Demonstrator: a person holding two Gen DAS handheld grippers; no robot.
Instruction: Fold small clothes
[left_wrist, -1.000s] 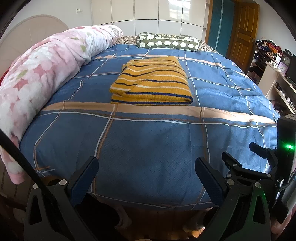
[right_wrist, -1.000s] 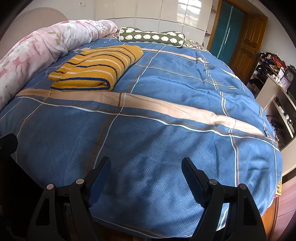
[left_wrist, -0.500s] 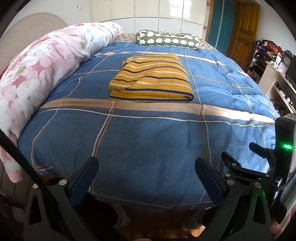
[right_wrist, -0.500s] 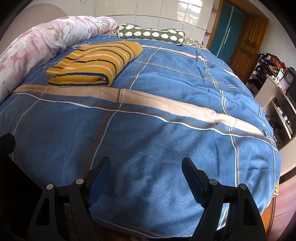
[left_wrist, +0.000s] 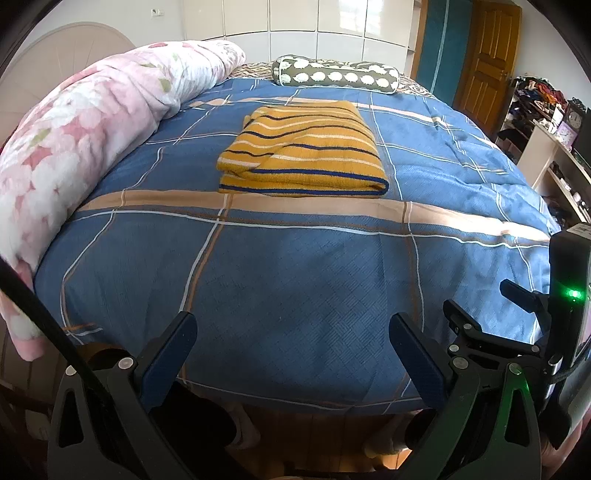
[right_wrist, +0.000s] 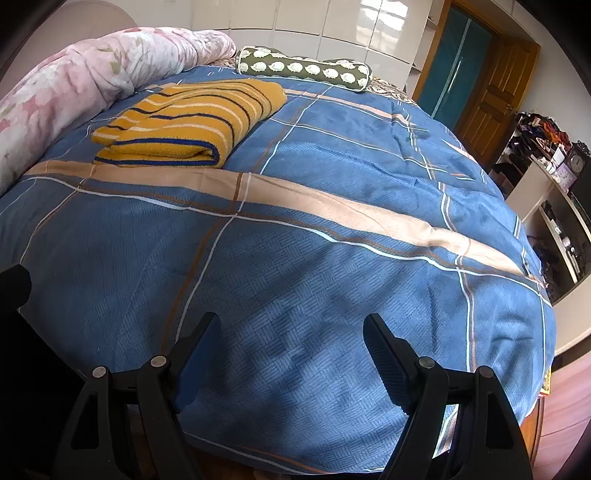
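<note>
A mustard-yellow sweater with navy and white stripes (left_wrist: 301, 147) lies folded into a neat rectangle on the blue checked bedspread (left_wrist: 295, 277), toward the far middle of the bed; the right wrist view has the sweater (right_wrist: 188, 122) at the upper left. My left gripper (left_wrist: 291, 328) hovers open over the bed's near edge, far short of the sweater, with nothing between its fingers. The right gripper (right_wrist: 290, 328) is open too, empty, above the near part of the bedspread (right_wrist: 332, 221). Its body (left_wrist: 517, 332) shows at the lower right of the left wrist view.
A rolled pink floral quilt (left_wrist: 74, 147) runs along the bed's left side. A green bolster pillow (left_wrist: 336, 75) lies at the far end. Right of the bed stand a white shelf unit (left_wrist: 554, 166) with clutter and a wooden door (left_wrist: 484, 62). Wooden floor shows below the near edge.
Both views have shifted only slightly; the sweater sits a touch higher in frame than a second ago. Both grippers stay open and empty.
</note>
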